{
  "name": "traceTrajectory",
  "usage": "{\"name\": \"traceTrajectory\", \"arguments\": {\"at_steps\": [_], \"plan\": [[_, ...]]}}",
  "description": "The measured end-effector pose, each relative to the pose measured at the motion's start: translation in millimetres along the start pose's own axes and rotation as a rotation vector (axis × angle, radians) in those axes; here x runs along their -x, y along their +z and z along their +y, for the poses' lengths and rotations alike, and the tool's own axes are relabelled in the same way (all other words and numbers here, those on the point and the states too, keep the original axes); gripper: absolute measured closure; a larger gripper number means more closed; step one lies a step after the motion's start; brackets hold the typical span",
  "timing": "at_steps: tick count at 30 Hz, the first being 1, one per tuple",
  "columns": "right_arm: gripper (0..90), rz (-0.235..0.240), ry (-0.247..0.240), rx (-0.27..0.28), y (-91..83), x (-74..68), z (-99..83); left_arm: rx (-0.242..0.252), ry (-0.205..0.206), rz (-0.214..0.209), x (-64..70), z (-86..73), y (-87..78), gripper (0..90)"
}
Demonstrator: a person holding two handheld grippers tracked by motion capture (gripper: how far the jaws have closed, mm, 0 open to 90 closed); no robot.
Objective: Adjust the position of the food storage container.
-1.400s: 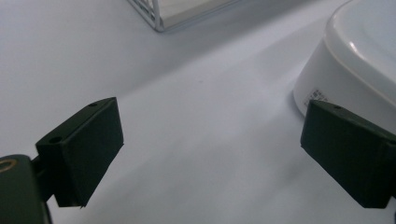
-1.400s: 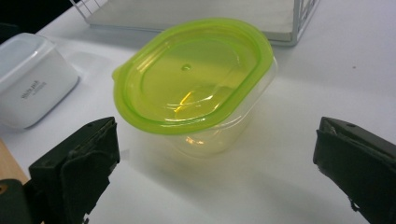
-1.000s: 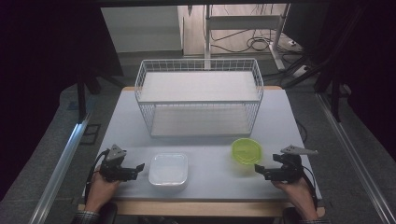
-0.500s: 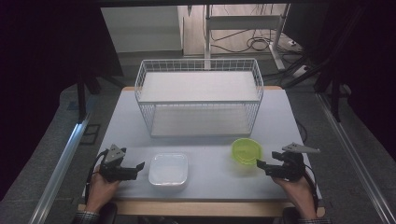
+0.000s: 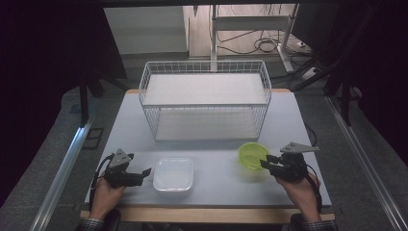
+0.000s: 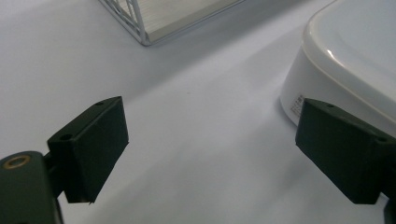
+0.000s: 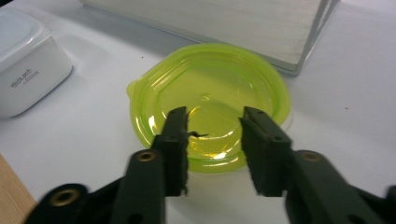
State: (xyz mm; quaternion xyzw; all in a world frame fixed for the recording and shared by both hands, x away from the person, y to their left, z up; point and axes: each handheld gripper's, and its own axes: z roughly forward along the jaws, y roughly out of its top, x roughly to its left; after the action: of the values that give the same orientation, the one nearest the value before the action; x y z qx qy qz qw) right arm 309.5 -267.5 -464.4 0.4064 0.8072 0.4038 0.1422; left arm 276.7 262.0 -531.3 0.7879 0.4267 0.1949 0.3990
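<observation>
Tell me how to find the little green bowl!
Look at the grey table with the big white wire basket on it. Just in front of the basket's right corner, by the right gripper, sits the green bowl: round and see-through, unlike the square white box.

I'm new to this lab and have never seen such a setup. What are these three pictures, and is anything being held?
A person sits at a table holding a two-jaw tool in each hand. The high view looks down from above; the other two come from cameras riding on each tool. The left gripper is wide open beside a white square container. The right gripper, jaws partly open, points at a green bowl and grips nothing. Behind stands a white wire basket. Nothing is held.
</observation>
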Motion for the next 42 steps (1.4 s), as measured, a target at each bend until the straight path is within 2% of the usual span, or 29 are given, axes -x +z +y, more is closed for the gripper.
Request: {"name": "traceTrajectory", "arguments": {"at_steps": [1, 2, 3, 4, 8, 12, 21, 26, 30, 33, 34, 38, 42], "plan": [[67.4, 0.000, 0.000, 0.000, 0.0, 0.0, 0.0, 0.000, 0.000, 0.000, 0.0, 0.0, 0.0, 10.5], [72.3, 0.008, -0.003, 0.000, 0.6, -1.7, 2.4, -0.003, -0.017, -0.011, -0.5, 1.1, -0.7, 11.0], [72.3, 0.008, -0.003, 0.000, 0.6, -1.7, 2.4, -0.003, -0.017, -0.011, -0.5, 1.1, -0.7, 11.4], [77.0, 0.013, -0.012, 0.001, 1.7, -3.1, 5.1, -0.013, -0.032, -0.020, -0.2, 2.5, -1.4, 11.8], [84.8, 0.033, -0.028, -0.007, 6.9, -5.8, 10.6, -0.025, -0.056, -0.034, 1.3, 4.7, -2.4, 12.6], [86.0, 0.043, -0.044, -0.006, 14.9, -9.0, 18.4, -0.036, -0.047, -0.006, 4.5, 6.3, -4.2, 12.7], [89.0, 0.046, -0.058, 0.006, 36.1, -18.6, 39.5, 0.005, -0.059, -0.006, 5.3, 5.9, -6.5, 12.1], [88.9, 0.060, -0.079, -0.005, 50.6, -25.6, 51.8, 0.009, -0.031, 0.005, 6.2, 4.7, -5.0, 10.8], [88.9, 0.079, -0.130, -0.030, 65.2, -34.1, 60.9, -0.008, 0.003, 0.022, 8.0, 4.2, -2.7, 9.9], [89.1, 0.092, -0.149, -0.050, 71.0, -38.7, 61.8, -0.014, 0.008, 0.025, 8.4, 4.3, -2.6, 9.9], [89.2, 0.096, -0.166, -0.073, 76.2, -42.7, 60.3, -0.015, 0.009, 0.024, 8.5, 4.2, -2.4, 9.9], [89.2, 0.093, -0.183, -0.107, 81.6, -44.9, 56.3, -0.028, 0.021, 0.025, 9.5, 4.2, -1.5, 9.9], [89.3, 0.093, -0.181, -0.133, 85.4, -44.7, 51.7, -0.040, 0.032, 0.031, 11.2, 4.3, -0.1, 9.7]]}}
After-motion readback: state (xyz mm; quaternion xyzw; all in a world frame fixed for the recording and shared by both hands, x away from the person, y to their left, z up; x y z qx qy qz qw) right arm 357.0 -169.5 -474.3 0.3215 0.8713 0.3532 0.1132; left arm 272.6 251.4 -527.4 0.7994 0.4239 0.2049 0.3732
